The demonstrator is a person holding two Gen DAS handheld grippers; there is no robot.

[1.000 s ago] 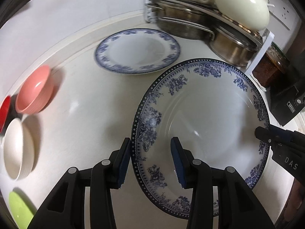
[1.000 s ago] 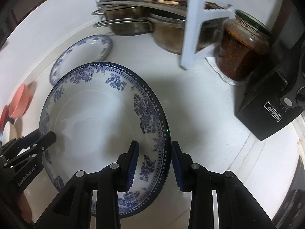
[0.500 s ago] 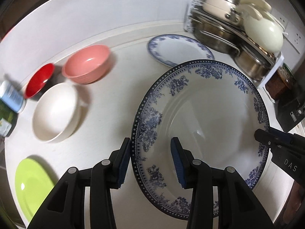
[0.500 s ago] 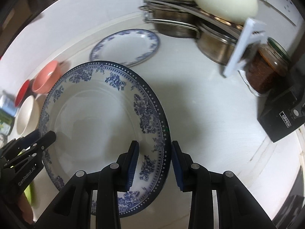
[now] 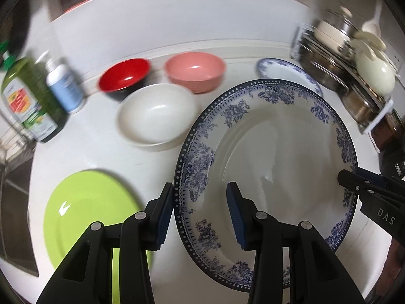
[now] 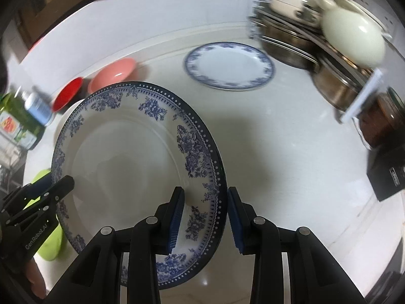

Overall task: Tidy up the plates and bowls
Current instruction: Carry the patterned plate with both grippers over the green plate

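Note:
A large blue-and-white floral plate (image 5: 273, 157) is held in the air between both grippers. My left gripper (image 5: 201, 216) grips its left rim and my right gripper (image 6: 205, 217) grips its right rim; the plate also shows in the right wrist view (image 6: 126, 152). On the white counter lie a smaller blue-patterned plate (image 6: 229, 65), a pink bowl (image 5: 195, 72), a red bowl (image 5: 124, 76), a white bowl (image 5: 157, 115) and a green plate (image 5: 88, 212).
A green bottle (image 5: 27, 103) and a blue-white spray bottle (image 5: 64, 86) stand at the left by a sink rack. A pot rack (image 6: 329, 38) with steel pots and a cream lid, a brown jar (image 6: 379, 121) and a black box (image 6: 387, 174) stand at the right.
Both grippers have carried the large plate leftward and back from the pot rack. The bowls, green plate and bottles have swung into view.

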